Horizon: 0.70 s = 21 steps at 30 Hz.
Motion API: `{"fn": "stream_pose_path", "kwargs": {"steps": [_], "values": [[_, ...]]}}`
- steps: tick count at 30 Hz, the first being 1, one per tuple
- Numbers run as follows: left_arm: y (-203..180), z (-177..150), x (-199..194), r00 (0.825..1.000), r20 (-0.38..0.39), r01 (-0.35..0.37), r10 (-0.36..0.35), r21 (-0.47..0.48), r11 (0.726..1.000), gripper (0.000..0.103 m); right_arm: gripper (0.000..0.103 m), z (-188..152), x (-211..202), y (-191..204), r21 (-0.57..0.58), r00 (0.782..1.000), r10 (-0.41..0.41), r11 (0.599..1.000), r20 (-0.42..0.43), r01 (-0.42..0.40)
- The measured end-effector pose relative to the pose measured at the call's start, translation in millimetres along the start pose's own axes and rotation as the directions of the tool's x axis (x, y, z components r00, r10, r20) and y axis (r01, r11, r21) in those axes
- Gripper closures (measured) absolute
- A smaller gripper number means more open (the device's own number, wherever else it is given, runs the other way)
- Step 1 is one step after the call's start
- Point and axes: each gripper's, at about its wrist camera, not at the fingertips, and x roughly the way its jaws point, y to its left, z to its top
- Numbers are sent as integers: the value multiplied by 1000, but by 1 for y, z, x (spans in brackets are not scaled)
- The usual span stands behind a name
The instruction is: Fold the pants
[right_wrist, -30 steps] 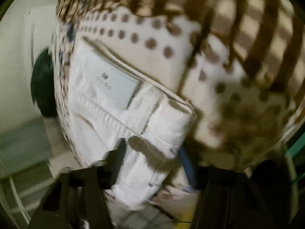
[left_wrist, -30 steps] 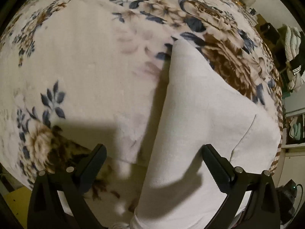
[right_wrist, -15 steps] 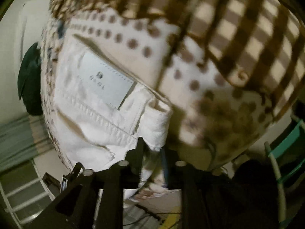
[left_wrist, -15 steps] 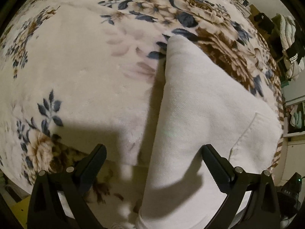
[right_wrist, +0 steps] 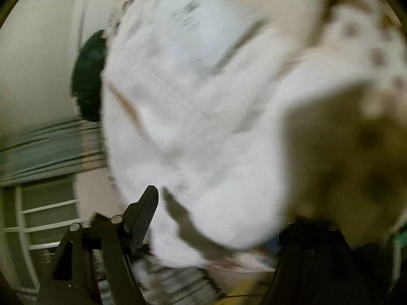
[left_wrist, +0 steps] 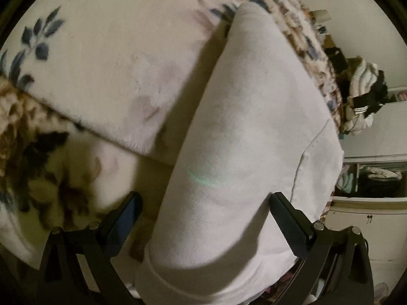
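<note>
Here your white pants [left_wrist: 254,132] lie folded into a long narrow bundle on the bed, over the floral blanket [left_wrist: 101,58], with the near end hanging just past the bed's near edge. That overhang is likely why you come in from the edge: it gives each tool something to slide around without digging into the blanket.

Your left tool [left_wrist: 203,211] stands spread wide, its jaws astride the near end of the bundle. The right jaw seems to lie against the cloth, the left one stands clear of it over the blanket, so nothing is pinched; it looks placed to straddle the fold before closing.

Your right tool [right_wrist: 218,216] is at the waistband end, where the pale patch label [right_wrist: 193,28] shows through heavy blur. Its jaws are opening now. The pants sit between them, but the left jaw is clear of the cloth and the right one is lost in shadow, so I read no grip there.

The polka-dot cloth [right_wrist: 356,33] lies under that end. Mind that a closing jaw could catch this or the blanket along with the pants.
</note>
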Motion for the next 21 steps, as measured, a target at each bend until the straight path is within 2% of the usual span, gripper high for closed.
{"fn": "stream_pose_path", "kwargs": {"steps": [3,5,6,7,8,9,10,11,14,18,21], "values": [[-8,1,2,1000,-5,28,-28,60,998,1,24,8,16,10,-2,1000,23,1000,-8,-23],[-16,0,1,998,6,68,-69,100,993,12,25,12,24,5,4,1000,27,1000,-13,-27],[-21,-1,1,998,9,63,-65,116,991,24,26,14,26,1,19,999,42,999,-5,-42],[-26,-2,-1,999,14,40,-42,136,990,38,32,13,24,0,32,999,44,999,0,-44],[-29,-3,-5,999,25,39,-43,154,987,44,48,12,21,1,39,1000,28,999,9,-28],[-30,-4,-11,998,39,40,-46,159,987,61,54,10,15,1,34,1000,15,999,17,-16],[-29,-5,-16,997,44,51,-59,154,987,72,64,7,9,3,22,1000,6,1000,27,-7],[-28,-6,-22,996,50,72,-80,146,987,74,69,5,5,7,12,999,0,1000,34,-1],[-38,-6,-45,991,78,98,-110,141,985,80,75,-3,-8,27,-38,998,-25,999,54,27],[-60,3,-86,984,121,107,-128,166,980,81,78,-6,-28,61,-73,997,-24,997,76,29],[-79,15,-111,979,144,118,-145,181,976,81,78,-5,-44,107,-135,996,-33,990,84,44]]}}
